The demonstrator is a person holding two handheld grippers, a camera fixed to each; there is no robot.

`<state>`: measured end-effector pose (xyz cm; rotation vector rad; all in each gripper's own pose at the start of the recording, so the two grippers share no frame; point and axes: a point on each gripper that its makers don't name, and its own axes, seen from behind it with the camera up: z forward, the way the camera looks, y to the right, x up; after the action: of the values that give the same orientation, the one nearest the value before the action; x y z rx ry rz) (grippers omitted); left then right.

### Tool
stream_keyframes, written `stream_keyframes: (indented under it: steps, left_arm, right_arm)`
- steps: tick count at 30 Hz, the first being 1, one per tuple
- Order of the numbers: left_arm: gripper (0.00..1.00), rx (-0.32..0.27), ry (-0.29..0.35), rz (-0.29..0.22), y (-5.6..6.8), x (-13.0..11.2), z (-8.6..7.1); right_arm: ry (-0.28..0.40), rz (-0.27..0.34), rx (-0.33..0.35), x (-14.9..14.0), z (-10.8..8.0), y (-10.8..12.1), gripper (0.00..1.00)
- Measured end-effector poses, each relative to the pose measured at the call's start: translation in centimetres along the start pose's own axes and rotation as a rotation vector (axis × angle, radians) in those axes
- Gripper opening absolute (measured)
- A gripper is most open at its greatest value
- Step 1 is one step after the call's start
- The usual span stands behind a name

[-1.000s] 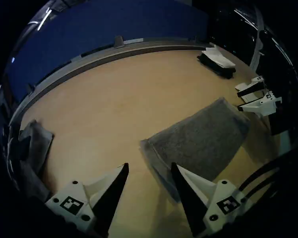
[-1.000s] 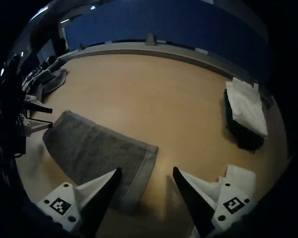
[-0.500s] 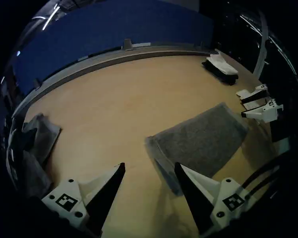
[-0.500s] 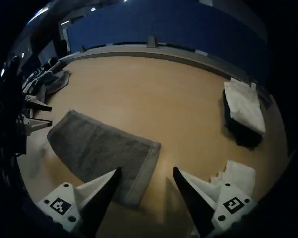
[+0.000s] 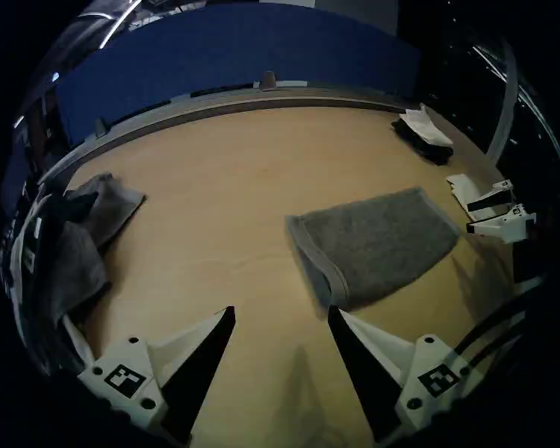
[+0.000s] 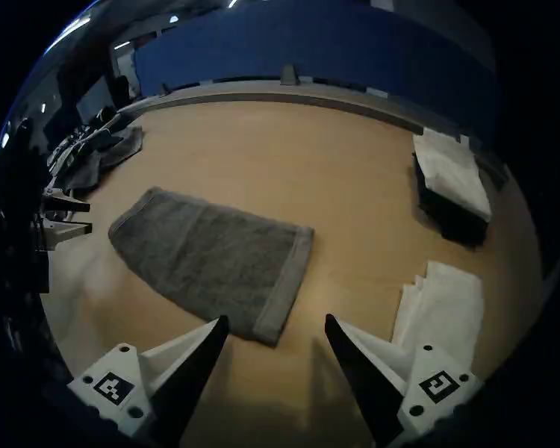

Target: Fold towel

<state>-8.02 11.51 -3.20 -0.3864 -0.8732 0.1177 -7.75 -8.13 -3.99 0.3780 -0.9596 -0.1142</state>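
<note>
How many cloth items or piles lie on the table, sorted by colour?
Grey: 2, folded towel, crumpled heap
Black: 1, stack
White: 2, stacked cloth, near cloth
Total: 5

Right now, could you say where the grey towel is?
Right gripper view, centre-left: the grey towel lies flat on the table, left of the white cloth.

The left gripper (image 5: 280, 312) points forward and angles downward, its two white fingers with black inner faces spread wide apart and holding nothing. The right gripper (image 6: 275, 319) is posed the same way, fingers parted and empty. Each gripper also appears small at the outer edge of the other's view, fingers slightly apart and aimed inward toward the middle.
</note>
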Motion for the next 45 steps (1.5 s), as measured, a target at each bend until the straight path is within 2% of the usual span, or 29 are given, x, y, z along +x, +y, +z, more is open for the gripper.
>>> stream_keyframes:
  steps: [6, 12, 16, 24, 26, 32, 35, 45]
  left_arm:
    - [0.92, 0.009, 0.005, -0.040, -0.2, -1.0, -1.0]
    - [0.92, 0.017, 0.015, -0.055, -0.4, -1.3, -1.6]
    - [0.92, 0.017, 0.018, -0.063, -0.2, -1.5, -2.0]
    - [0.92, 0.016, 0.020, -0.092, 0.0, -2.2, -2.5]
    - [0.92, 0.016, 0.021, -0.096, -0.1, -2.2, -2.6]
    - [0.92, 0.019, 0.023, -0.098, -0.2, -2.2, -2.7]
    - [0.92, 0.021, 0.023, -0.097, -0.3, -2.3, -2.7]
    - [0.92, 0.018, 0.021, -0.093, -0.1, -2.2, -2.6]
  right_arm:
    - [-0.001, 0.003, 0.004, -0.4, 0.2, -0.1, 1.00]
    - [-0.010, -0.024, 0.011, -0.8, 0.7, -0.5, 0.98]
    - [-0.021, -0.045, 0.017, -1.5, 1.5, -0.6, 0.85]
    - [-0.050, -0.038, 0.027, -2.7, 2.8, -0.5, 0.48]
    - [-0.060, -0.029, 0.048, -3.0, 3.0, -0.8, 0.40]
    - [-0.068, -0.020, 0.058, -3.3, 3.1, -0.9, 0.24]
    - [-0.067, -0.030, 0.045, -3.3, 3.2, -0.7, 0.06]
    - [-0.064, -0.029, 0.053, -3.2, 3.2, -0.8, 0.04]
